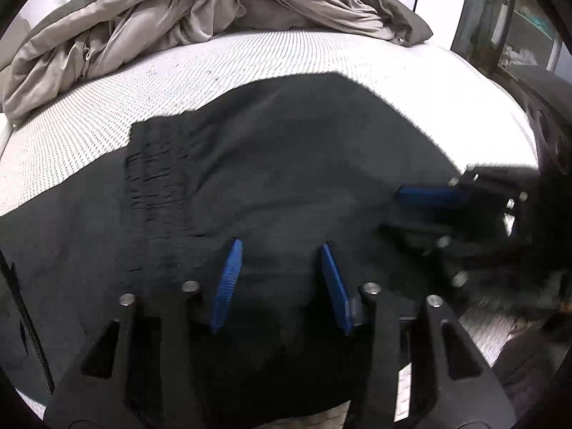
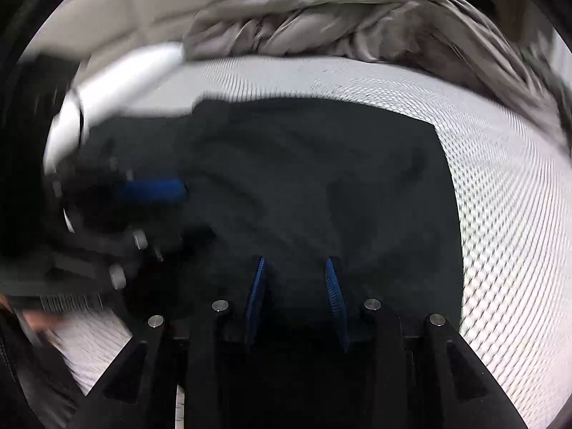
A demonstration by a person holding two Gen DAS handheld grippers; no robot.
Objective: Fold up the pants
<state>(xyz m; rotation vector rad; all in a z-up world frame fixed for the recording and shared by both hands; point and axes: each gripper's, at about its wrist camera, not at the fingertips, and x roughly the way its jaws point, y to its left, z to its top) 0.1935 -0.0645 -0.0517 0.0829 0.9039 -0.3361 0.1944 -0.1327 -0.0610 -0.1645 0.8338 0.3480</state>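
Pants, dark and already doubled over, lie flat on the bed's white mattress, their bulk right under both of your tools. Nearest you, the left tongs stand spread apart over the cloth, blue pads clear of each other and holding nothing. The right tongs are parted too, though more narrowly; no fabric shows between those pads either. In the left view the right tool comes in from 3 o'clock, blurred. Further out at 10 o'clock sits the gathered elastic waistband, and past it, at 12 o'clock, the pants' far edge meets bare mattress. Beyond that a rumpled grey duvet is heaped along the far side.

The risk, as I judge it: with both tools crowded over the same patch, you could knock one against the other, or pinch only the top layer and drag the stacked halves out of line. Dark cloth hides the layer edges, so a shallow bite is easy to miss.
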